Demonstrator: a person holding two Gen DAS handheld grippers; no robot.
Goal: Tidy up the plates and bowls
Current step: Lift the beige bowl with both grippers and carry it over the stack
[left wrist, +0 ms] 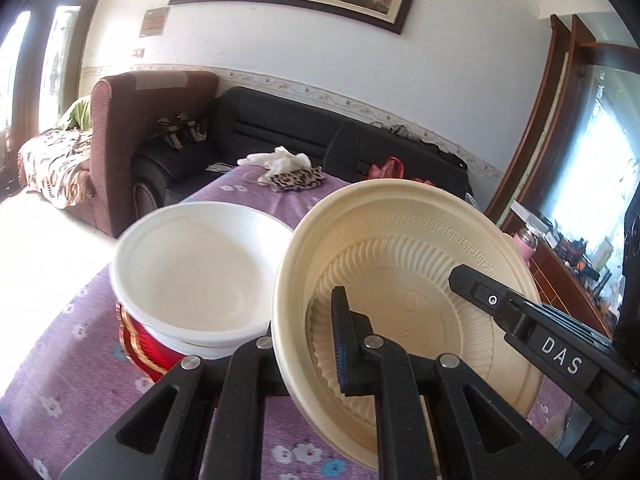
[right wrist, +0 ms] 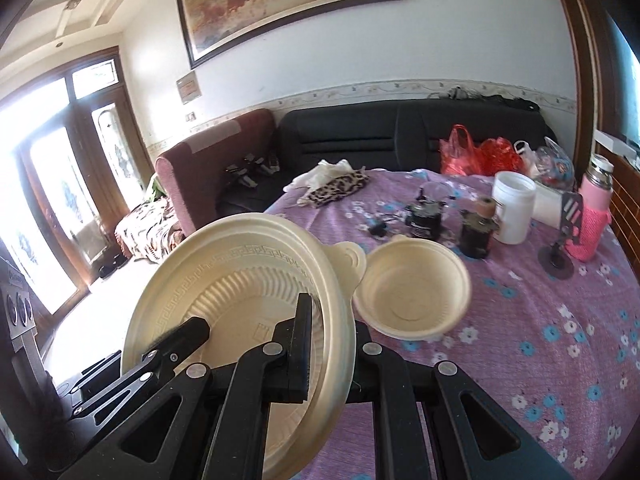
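1. Between the closed fingers of the left gripper sits the rim of a cream, ribbed disposable plastic plate, one pad inside the dish and the other behind the rim; the plate is held tilted, off the table.

2. From the right wrist view, the right gripper pinches the opposite edge of the same plate in the same way, jaws shut on the rim. Judging by this, both grippers share the load so the thin plate does not flex or swing while it is carried.

3. Just left of the plate stands a white disposable bowl, seemingly nested on another, atop something red with gold trim; what that red thing is cannot be told.

4. Farther right on the purple flowered tablecloth rests a small cream plastic bowl with a tab handle, apart from the plate, likely waiting to be sorted.

5. Hidden: the outer finger of each gripper behind the rim, and the plate's lower edge behind the black linkages. The embossed mark in the plate's centre is unreadable.
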